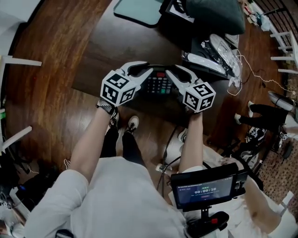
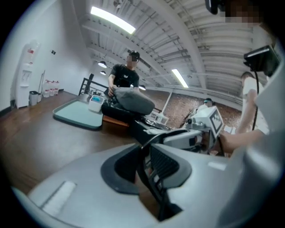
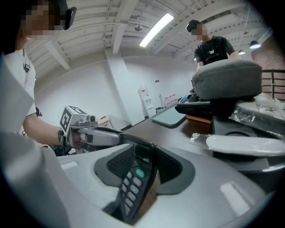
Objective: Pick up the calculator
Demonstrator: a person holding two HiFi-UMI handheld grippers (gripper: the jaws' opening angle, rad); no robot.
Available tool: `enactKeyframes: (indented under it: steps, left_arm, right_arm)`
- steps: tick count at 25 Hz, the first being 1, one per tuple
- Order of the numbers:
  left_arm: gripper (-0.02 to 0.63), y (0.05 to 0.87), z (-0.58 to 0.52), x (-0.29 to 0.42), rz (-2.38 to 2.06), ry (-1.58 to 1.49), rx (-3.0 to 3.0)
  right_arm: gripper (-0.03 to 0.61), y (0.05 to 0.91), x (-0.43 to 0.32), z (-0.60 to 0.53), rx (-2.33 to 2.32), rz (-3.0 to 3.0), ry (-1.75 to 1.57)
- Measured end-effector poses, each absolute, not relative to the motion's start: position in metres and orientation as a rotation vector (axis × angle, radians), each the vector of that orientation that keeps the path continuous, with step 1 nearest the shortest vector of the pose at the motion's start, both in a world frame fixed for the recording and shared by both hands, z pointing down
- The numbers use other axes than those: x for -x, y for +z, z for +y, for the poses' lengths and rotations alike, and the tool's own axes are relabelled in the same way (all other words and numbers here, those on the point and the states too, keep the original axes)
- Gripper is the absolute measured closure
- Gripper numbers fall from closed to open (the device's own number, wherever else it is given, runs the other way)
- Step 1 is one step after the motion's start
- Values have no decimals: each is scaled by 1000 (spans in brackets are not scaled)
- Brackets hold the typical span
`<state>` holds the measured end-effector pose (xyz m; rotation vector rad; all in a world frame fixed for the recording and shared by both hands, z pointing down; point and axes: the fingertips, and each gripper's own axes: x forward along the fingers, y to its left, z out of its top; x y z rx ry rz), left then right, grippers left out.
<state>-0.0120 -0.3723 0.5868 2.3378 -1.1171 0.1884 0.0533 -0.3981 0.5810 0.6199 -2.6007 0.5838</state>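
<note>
A dark calculator (image 1: 159, 85) with a red key and rows of buttons hangs over the near edge of the dark table (image 1: 107, 46), gripped from both sides. My left gripper (image 1: 142, 69) is shut on its left edge, my right gripper (image 1: 176, 72) on its right edge. In the left gripper view the calculator (image 2: 153, 178) stands edge-on between the pads (image 2: 171, 164), with the right gripper (image 2: 187, 138) beyond it. The right gripper view shows the calculator's (image 3: 133, 182) keys and green button between that gripper's pads (image 3: 169, 167), and the left gripper (image 3: 89, 133) opposite.
A teal tray (image 1: 139, 10) lies at the table's far edge. A grey cushion (image 1: 219, 14) and white plastic-wrapped items (image 1: 219, 51) crowd the right side. A person (image 2: 127, 73) stands behind the table. A small screen (image 1: 205, 188) sits below my right arm, above wooden floor (image 1: 42, 102).
</note>
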Motion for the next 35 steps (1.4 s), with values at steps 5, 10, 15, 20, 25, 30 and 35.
enactKeyframes:
  steps: [5,10,15,20,25,30,35]
  left_arm:
    - [525,544,-364,9,-1097,229,-2500]
    - [523,504,-362,9,-1090,276,-2641]
    - [520,450,-351,7,-1112,287,-2785]
    - [516,402,-338,7,-1166,292,-2903]
    - [515,366,-321,6,-1182,308,-2969]
    - [515,334,-302,11,-1196,284,-3045]
    - [515,298,-280,10,-1213,266,-3151]
  right_arm:
    - [431,538,-57,-385,-702,-2636,465]
    - [434,495,-60,-376,-834,-2641,298]
    - [436,441,-62,-359,-982,-2660,131]
    - [436,393,-63,-340,-1106,-2659,-16]
    - [437,359,-64,-322,-1179,-2688,-68]
    - [437,328,-60,-304,-1226,-2735,-129]
    - [436,293,-60,-280,-1290,-2743,-257]
